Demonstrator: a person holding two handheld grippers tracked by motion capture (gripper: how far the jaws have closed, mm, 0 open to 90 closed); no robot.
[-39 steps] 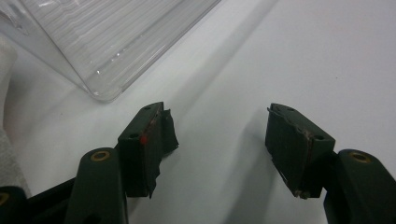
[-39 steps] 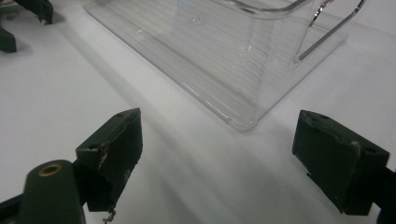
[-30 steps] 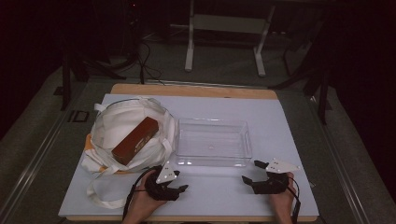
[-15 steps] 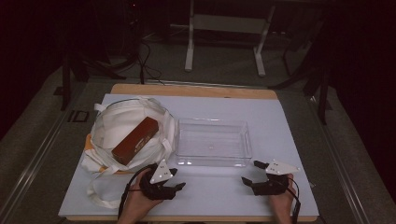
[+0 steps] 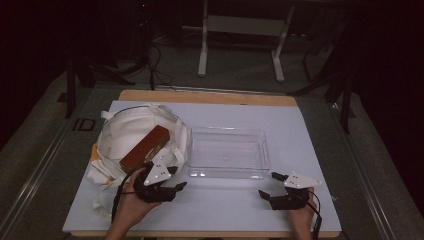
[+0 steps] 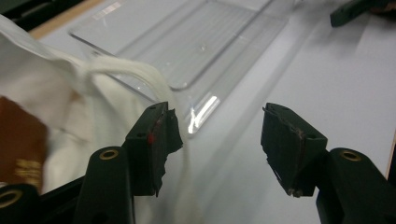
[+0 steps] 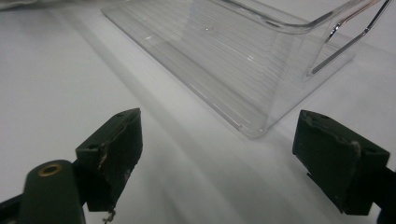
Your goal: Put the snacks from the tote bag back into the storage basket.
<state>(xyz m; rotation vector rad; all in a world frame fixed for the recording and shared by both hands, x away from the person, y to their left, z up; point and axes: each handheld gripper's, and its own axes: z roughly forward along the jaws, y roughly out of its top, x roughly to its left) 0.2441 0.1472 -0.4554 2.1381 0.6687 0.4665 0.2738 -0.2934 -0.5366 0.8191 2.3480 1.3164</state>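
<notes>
Currently, the table [image 5: 300, 130] carries three items: one white cloth bag [image 5: 125, 135], one brown box [image 5: 145, 148] lying in the bag's mouth, and one clear plastic tray [image 5: 227, 152] just beside the bag. Two grippers are present. The left gripper [image 5: 172, 180] sits at the bag's near edge, jaws spread wide and holding nothing, one jaw close against the bag's strap [image 6: 135, 74]. The right gripper [image 5: 270, 187] rests near the tray's near right corner, jaws likewise wide apart and empty.

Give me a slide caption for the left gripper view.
Open left gripper beside white bag, clear tray just beyond.
</notes>
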